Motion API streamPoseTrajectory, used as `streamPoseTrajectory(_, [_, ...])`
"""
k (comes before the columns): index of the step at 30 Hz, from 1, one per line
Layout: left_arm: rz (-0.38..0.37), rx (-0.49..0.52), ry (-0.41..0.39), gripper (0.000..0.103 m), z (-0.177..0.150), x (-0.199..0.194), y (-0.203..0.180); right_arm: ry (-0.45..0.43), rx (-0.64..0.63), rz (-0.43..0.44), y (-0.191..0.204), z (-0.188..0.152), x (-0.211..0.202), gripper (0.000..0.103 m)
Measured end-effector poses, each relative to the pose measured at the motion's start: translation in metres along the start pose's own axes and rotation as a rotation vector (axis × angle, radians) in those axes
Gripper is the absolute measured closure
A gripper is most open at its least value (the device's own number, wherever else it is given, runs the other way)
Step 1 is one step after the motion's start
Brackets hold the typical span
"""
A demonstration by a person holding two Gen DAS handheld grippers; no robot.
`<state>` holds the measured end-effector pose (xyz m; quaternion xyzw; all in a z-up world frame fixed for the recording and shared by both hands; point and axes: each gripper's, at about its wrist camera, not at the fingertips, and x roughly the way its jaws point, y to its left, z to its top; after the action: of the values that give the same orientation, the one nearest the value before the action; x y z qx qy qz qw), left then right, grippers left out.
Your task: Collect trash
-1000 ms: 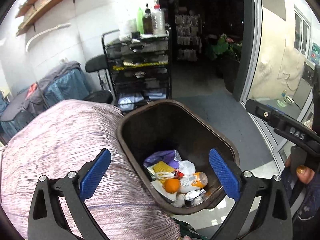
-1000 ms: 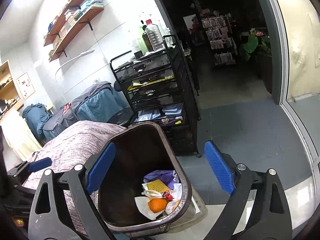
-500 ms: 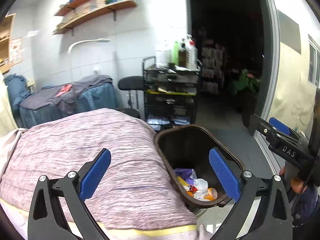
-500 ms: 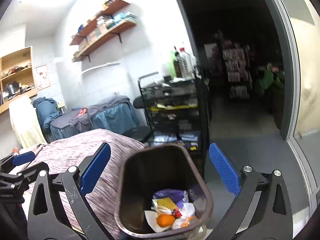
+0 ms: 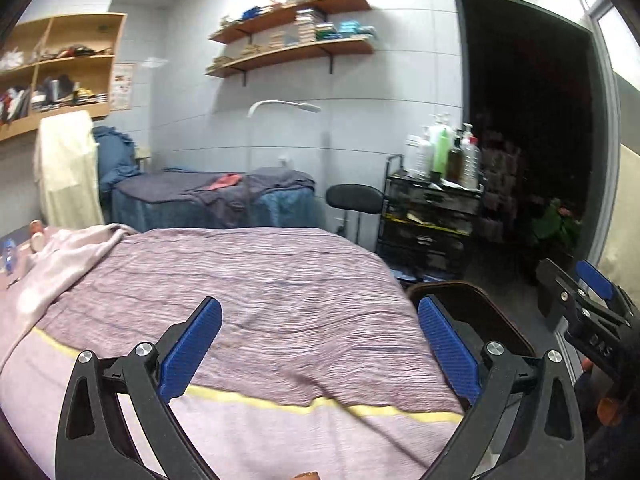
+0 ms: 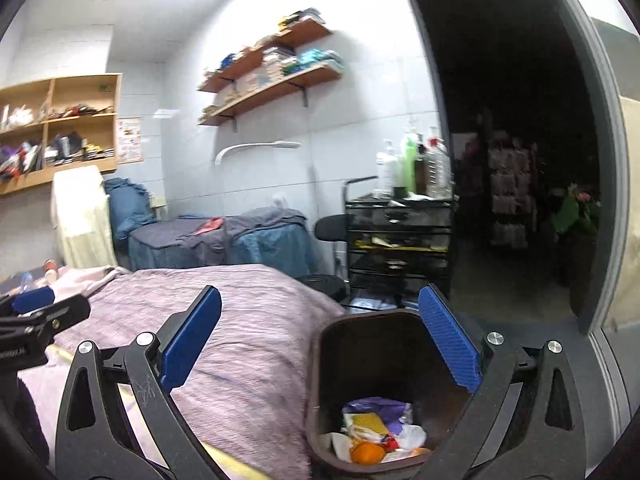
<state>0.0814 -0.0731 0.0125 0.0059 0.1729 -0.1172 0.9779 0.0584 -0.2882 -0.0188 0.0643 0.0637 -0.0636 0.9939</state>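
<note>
Bed cover [image 5: 260, 292]: crinkled mauve cloth, matt, with a pale yellow stripe. Trash bin [image 6: 384, 356]: dark brown plastic, smooth, slightly glossy inside. Bin contents [image 6: 376, 432]: crumpled white paper, purple plastic film, and an orange [image 6: 367, 452] with a dull skin. Left hand-held gripper [image 5: 320, 354] and right hand-held gripper [image 6: 320, 354]: matt black plastic arms, ribbed blue pads, bright metal screws. Wall shelves [image 5: 292, 52]: light wood. Trolley [image 6: 398, 240]: black metal mesh. Walls [image 5: 384, 112]: glossy pale tiles.

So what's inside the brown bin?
The brown bin holds an orange, a yellow packet, purple plastic and white wrappers; anything beneath them is covered.
</note>
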Motion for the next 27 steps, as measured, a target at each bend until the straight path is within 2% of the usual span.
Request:
streamPoseTrajectory(8, [0.119,-0.064,-0.064,0.006,-0.006,-0.028,0.033,0.034,-0.044,0.107,0.042,-0.008,-0.014,0.006])
streamPoseTrajectory(12, [0.117,-0.09,-0.067,0.006,-0.006,-0.033,0.042,0.072,-0.066,0.141,0.059,-0.014,-0.021,0.006])
streamPoseTrajectory(17, [0.123,-0.102,-0.07,0.006,-0.011,-0.04,0.05,0.07,-0.094,0.163,0.072,-0.017,-0.031,0.006])
streamPoseTrajectory(27, [0.113,-0.092,-0.085,0.006,-0.011,-0.043,0.05,0.086,-0.093,0.169,0.074,-0.016,-0.034,0.006])
